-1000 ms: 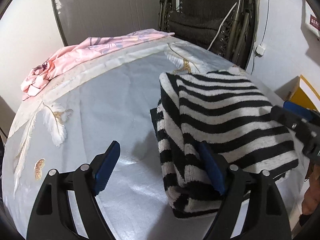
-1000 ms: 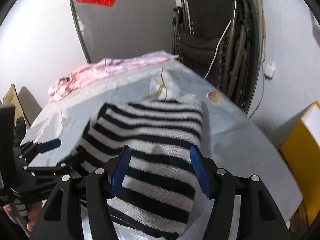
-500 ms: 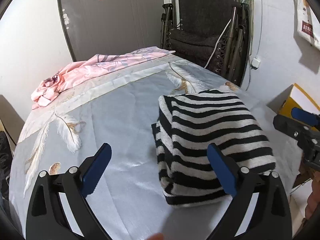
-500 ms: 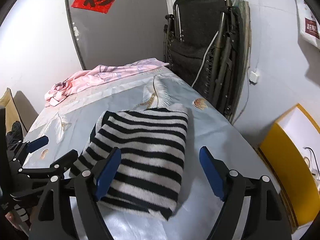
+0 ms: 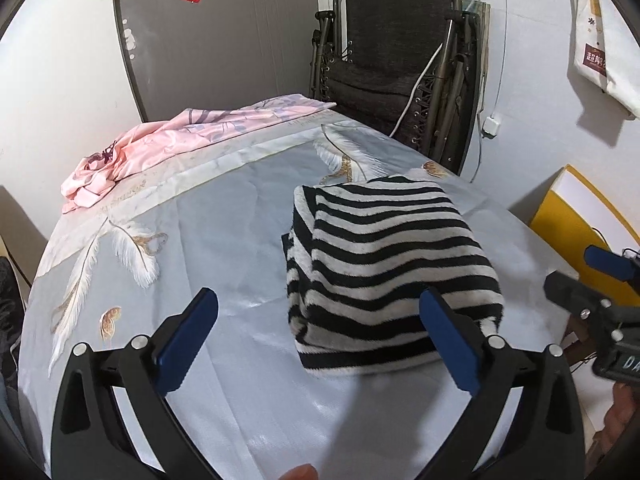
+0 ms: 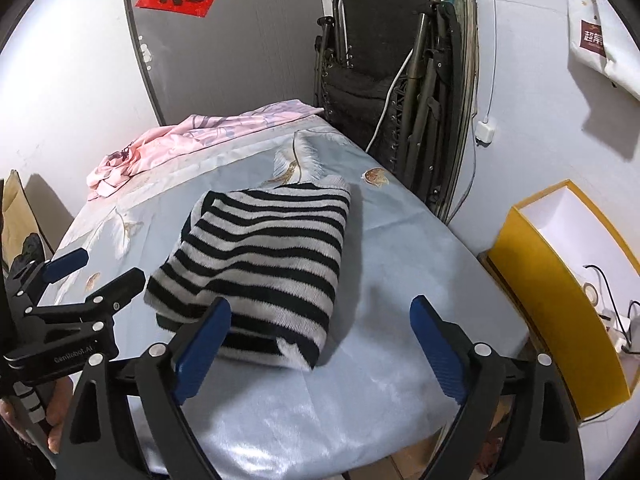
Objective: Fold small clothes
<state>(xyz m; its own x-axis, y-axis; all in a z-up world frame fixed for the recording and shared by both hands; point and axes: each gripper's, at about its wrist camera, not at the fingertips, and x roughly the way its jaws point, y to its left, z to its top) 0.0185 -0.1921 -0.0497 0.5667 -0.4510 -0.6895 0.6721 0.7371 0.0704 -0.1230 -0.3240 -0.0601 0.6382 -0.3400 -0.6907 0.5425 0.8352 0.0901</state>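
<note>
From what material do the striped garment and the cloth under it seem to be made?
Striped garment: likely a soft knit, wool or acrylic; the surface looks fuzzy and matte, the folded edges thick.
Cloth under it: probably satin or polyester; smooth, pale blue, with shiny highlights.

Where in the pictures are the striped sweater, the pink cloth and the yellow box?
Sweater (image 5: 384, 256), left wrist view: middle of its folded top.
Pink cloth (image 5: 168, 140), left wrist view: middle of the crumpled fabric.
Yellow box (image 6: 548, 280), right wrist view: its outer side wall.
</note>
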